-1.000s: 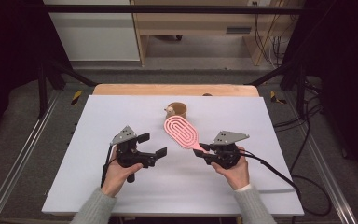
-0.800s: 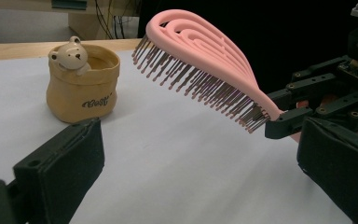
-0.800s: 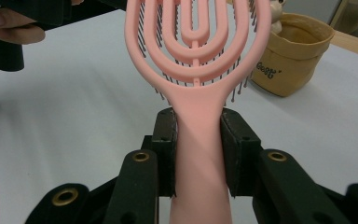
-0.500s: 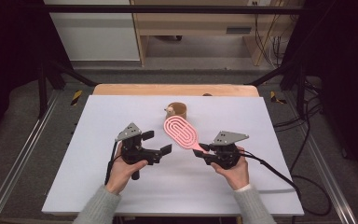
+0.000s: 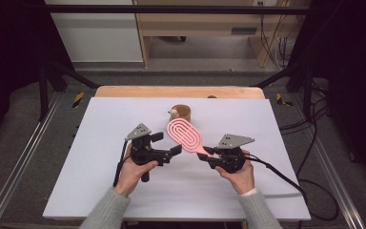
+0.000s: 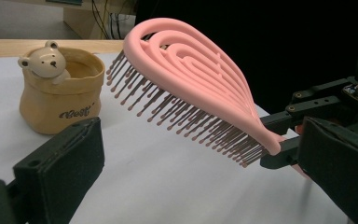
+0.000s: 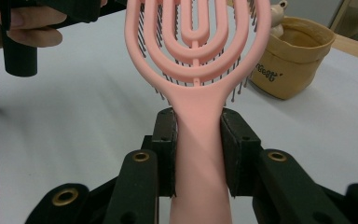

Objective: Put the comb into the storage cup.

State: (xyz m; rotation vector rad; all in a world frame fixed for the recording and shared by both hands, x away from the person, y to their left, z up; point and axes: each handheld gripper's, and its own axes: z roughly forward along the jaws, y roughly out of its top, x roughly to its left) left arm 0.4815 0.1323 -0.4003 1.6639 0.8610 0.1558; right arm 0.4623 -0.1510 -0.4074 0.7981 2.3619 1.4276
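White table (image 5: 100, 191) roomy; right tongs (image 5: 205, 153) clamp hairbrush (image 5: 185, 134) mid-table.

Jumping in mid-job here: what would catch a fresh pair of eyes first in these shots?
The pink hairbrush stands out: the right gripper clamps its handle and holds it tilted above the middle of the white table, bristles down. The left gripper waits open just beside the brush head. Behind the brush stands a small tan pot with a bear figure on its rim.
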